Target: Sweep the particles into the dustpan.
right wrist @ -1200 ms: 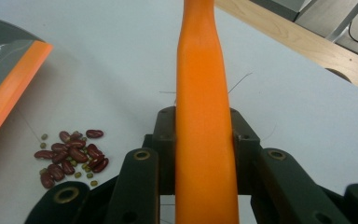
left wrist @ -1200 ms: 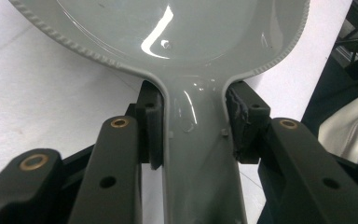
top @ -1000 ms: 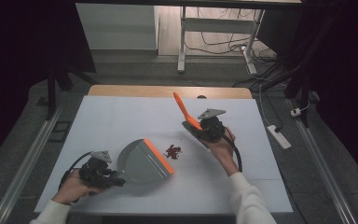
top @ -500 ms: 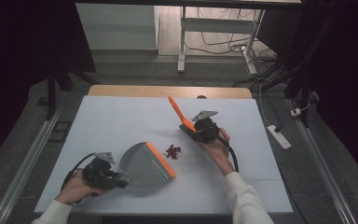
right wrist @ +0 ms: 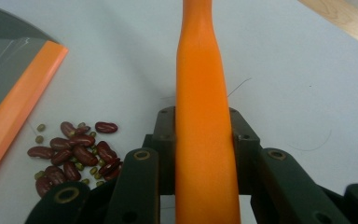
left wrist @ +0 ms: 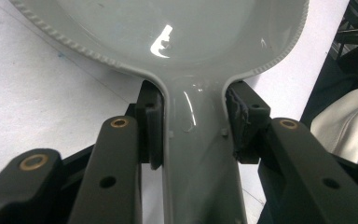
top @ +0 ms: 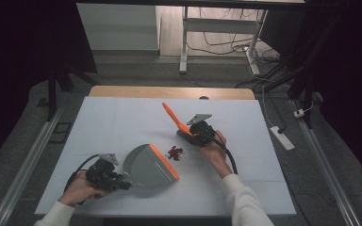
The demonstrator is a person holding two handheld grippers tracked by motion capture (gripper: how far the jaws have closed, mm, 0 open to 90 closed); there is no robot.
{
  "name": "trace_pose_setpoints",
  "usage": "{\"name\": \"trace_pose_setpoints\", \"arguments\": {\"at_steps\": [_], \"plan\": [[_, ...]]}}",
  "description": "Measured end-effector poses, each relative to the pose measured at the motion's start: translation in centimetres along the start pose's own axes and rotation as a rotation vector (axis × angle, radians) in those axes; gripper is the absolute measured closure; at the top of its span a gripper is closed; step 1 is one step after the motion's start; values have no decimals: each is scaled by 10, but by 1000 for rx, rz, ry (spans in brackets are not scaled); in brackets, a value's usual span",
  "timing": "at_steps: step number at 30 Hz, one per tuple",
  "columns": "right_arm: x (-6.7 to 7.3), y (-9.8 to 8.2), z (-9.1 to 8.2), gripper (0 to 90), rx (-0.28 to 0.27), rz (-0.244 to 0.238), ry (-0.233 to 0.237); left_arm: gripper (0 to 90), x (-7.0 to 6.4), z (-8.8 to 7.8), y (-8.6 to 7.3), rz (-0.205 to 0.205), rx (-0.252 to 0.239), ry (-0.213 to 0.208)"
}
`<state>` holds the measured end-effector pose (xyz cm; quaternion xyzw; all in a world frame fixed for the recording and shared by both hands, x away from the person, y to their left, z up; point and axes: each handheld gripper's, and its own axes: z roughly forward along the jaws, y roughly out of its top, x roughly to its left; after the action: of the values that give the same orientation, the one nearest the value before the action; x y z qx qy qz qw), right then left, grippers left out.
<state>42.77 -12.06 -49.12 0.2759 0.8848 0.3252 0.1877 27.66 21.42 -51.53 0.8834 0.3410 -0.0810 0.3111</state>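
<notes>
Presently on the table [top: 103, 122], white-covered:

Item 1. Dustpan [top: 147, 165], grey with an orange lip, lying flat at the near left, lip turned toward the beans. Its handle [left wrist: 200, 158] is clamped between the jaws of the left gripper [top: 107, 175], pads tight on both sides.

Item 2. Brush, orange handle [top: 173, 117], clamped in the right gripper [top: 199, 133]; the handle rises up and away over the table, the bristle end hidden under the gripper, just right of the beans.

Item 3. Beans [top: 175, 152]: a small heap of red kidney beans with a few little green ones [right wrist: 74, 154], lying between dustpan lip and brush, near the lip but apart from it.

Handling note, as a judgement: the step in hand is sweeping the heap into the pan. Keep the lip pressed flat to the table so the small green beans cannot slip under; set the bristles down behind the heap and draw in short, low strokes straight toward the lip; hold the pan steady against the push.
</notes>
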Motion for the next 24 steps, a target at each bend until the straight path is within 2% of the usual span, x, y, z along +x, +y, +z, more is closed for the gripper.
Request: {"name": "trace_pose_setpoints", "arguments": {"at_steps": [9, 18, 20, 24], "plan": [[8, 3, 1, 700, 12, -31, 13, 613, 1, 1, 1, 0, 3, -2], [17, 4, 1, 700, 12, -40, 34, 613, 1, 2, 1, 0, 4, -4], [20, 5, 1, 700, 13, -57, 36, 613, 1, 1, 1, 0, 4, -4], [26, 7, 1, 700, 4, -46, 86, 613, 1, 1, 1, 0, 5, -5]]}}
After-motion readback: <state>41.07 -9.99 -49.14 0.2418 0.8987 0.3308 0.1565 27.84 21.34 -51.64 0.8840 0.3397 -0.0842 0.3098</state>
